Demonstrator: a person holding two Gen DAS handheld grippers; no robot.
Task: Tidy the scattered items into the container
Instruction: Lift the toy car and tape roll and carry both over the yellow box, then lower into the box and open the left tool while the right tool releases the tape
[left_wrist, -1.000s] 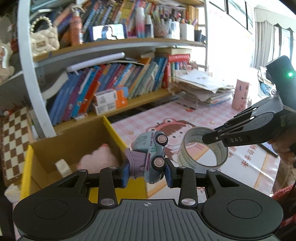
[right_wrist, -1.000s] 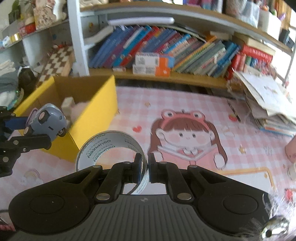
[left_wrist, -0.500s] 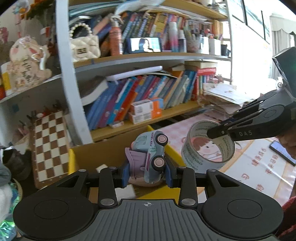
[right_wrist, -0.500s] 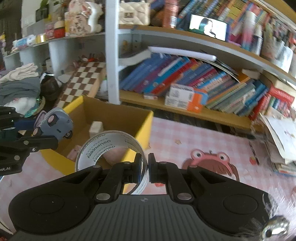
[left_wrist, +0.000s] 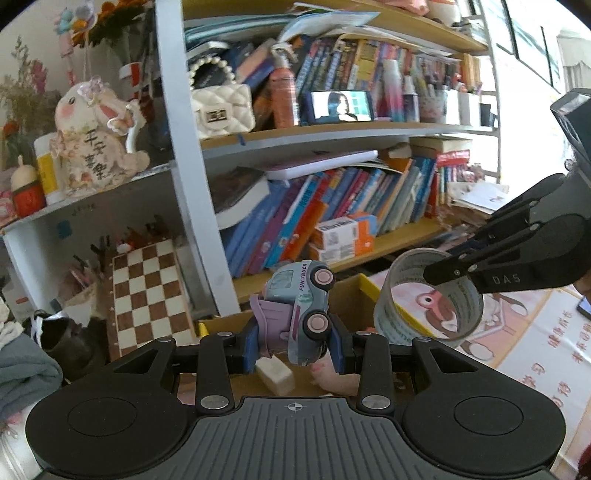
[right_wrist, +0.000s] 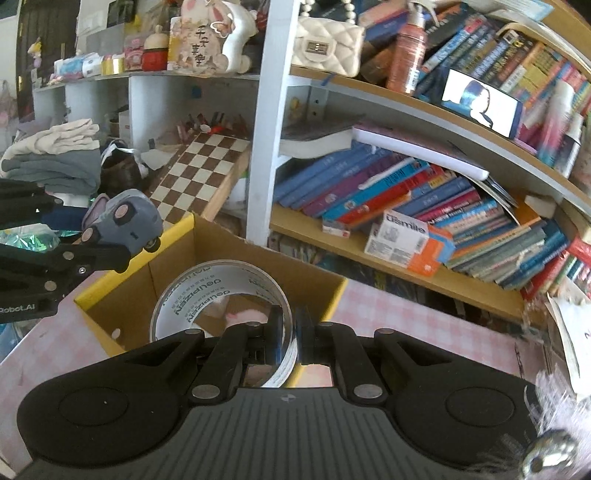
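Observation:
My left gripper is shut on a blue-grey toy truck with pink wheels, held tilted above the yellow cardboard box. In the right wrist view that truck hangs over the box's left rim. My right gripper is shut on the wall of a clear tape roll, which hovers over the box's open top. From the left wrist view the tape roll hangs from the right gripper's fingers. Inside the box lie a pink plush and a small white block.
A bookshelf with many books stands right behind the box. A chessboard leans left of it, beside folded clothes. The pink checked mat extends to the right. A white post of the shelf rises close behind the box.
Both grippers have swung left and upward with their loads, from over the pink mat to above the yellow box. The grips on truck and tape have not changed.

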